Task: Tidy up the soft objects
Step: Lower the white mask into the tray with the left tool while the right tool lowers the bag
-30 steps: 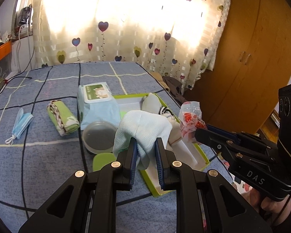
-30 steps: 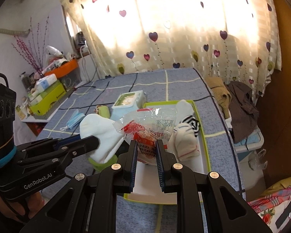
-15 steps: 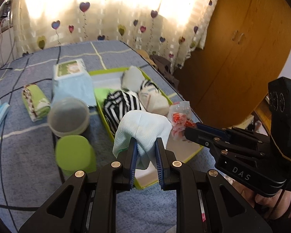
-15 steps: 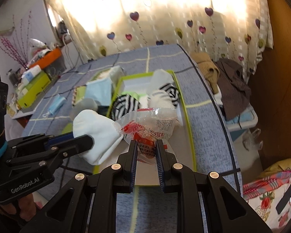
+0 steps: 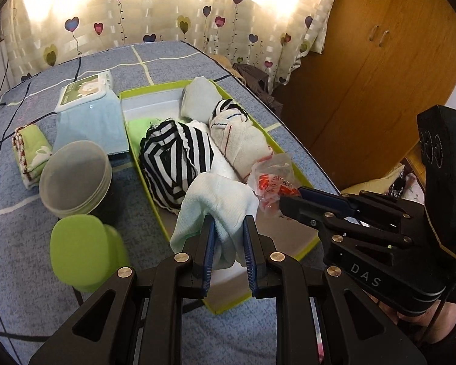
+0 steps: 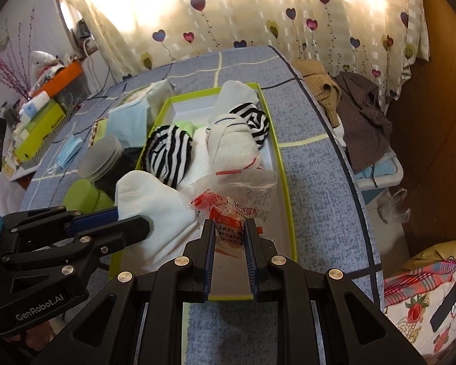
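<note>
My left claw [image 5: 228, 243] is clenched on a pale, ribbed white cloth [image 5: 215, 203], which bulges up between the blue pads and hangs over the near end of the shallow white tray with the lime-green rim [image 5: 167, 86]. Just beside it, my right claw [image 6: 228, 243] pinches a crinkly clear plastic packet with red print [image 6: 240, 203], also above the tray's near end. So I judge I am mid-delivery, both loads carried in but not yet set down.

Beyond my fingers the tray already holds a black-and-white striped bundle [image 5: 176, 164] and a cream rolled sock with a red-stitched edge [image 5: 240, 143], with a pale grey-white sock [image 5: 199, 99] at the far end. The bare floor of the tray lies nearest me.

Next, I think, I should lower each piece onto that bare patch, then ease the pads apart so nothing drags back out or spills over the rim.
</note>
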Tool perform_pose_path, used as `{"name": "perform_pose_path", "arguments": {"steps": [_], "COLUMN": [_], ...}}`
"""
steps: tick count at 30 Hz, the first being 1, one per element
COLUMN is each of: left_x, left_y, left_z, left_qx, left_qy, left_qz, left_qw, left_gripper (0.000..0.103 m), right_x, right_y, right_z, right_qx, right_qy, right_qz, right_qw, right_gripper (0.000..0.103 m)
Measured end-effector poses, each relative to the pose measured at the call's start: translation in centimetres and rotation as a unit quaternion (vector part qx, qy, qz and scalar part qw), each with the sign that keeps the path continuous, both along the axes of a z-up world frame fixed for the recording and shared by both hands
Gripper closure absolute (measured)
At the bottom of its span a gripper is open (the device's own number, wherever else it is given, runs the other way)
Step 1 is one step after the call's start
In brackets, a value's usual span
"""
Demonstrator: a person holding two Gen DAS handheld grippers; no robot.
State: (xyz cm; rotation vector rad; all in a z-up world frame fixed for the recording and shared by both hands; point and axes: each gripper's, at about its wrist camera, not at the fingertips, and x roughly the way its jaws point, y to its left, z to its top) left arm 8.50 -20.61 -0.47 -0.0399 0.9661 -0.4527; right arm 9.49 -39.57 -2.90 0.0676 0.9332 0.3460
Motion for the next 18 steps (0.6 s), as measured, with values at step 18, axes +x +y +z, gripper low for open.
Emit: {"name": "perform_pose_path", "arguments": {"steps": [18], "left_x": [2.9], "left_y": [-0.5], "left_z": [-1.2], "left_qx": [0.009], "left_qy": [0.012], "left_qz": [0.023], "left_qw": [0.9996], "left_gripper": [0.084], "right_x": [2.8], "right_y": [0.3], "right_z": [-0.8], "right_qx": [-0.005], "right_qy": [0.007], "right_qz": [0.008], "right_qw": [1.000], "right_gripper": [0.085]}}
